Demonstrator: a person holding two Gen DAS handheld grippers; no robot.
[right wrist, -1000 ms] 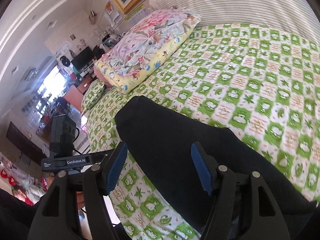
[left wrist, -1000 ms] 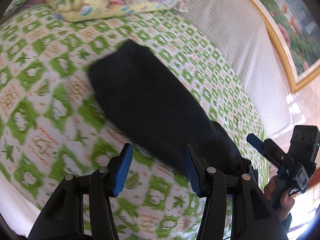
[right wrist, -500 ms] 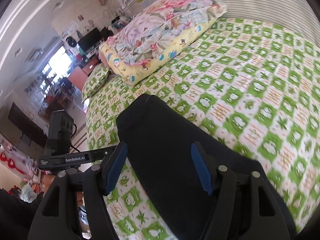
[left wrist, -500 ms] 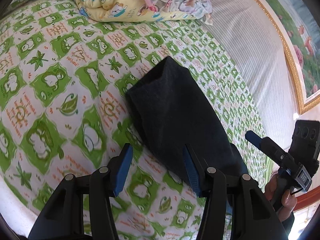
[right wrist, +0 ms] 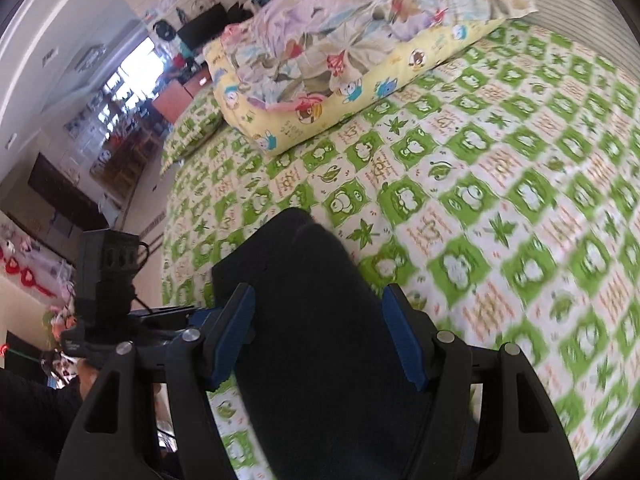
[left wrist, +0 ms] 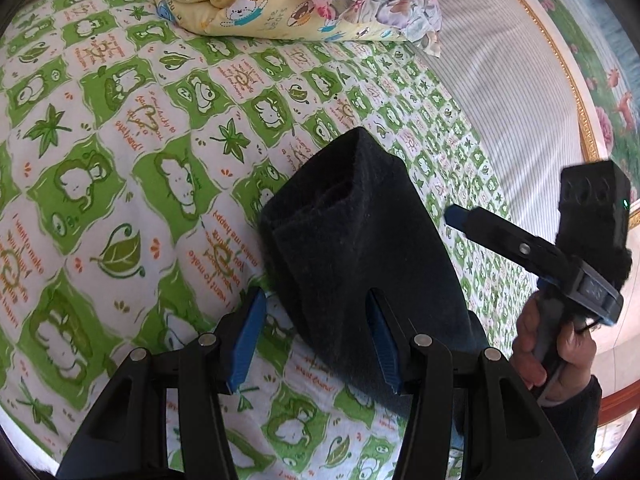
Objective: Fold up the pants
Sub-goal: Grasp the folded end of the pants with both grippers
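Green-and-white patterned bedspread (left wrist: 120, 152), one. Two stacked pillows (right wrist: 360, 52) at its far end. One pair of dark pants (left wrist: 360, 248), fuzzy, folded long, lying on bedspread. Left gripper (left wrist: 316, 340) and right gripper (right wrist: 318, 336), both spread wide, grasping nothing.

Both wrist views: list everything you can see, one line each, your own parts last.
pants: one, dark, folded, lying on the bedspread between the claws
bedspread: one, green and white print, covering the bed
pillows: a stack, yellow cartoon print under floral, at the bed's far end
headboard: one, pale striped, beside the bed
painting: one, gold frame, on the wall
left claw: black with blue pads, open over the pants
right claw: black with blue pads, open over the pants
right hand: gripping its handle
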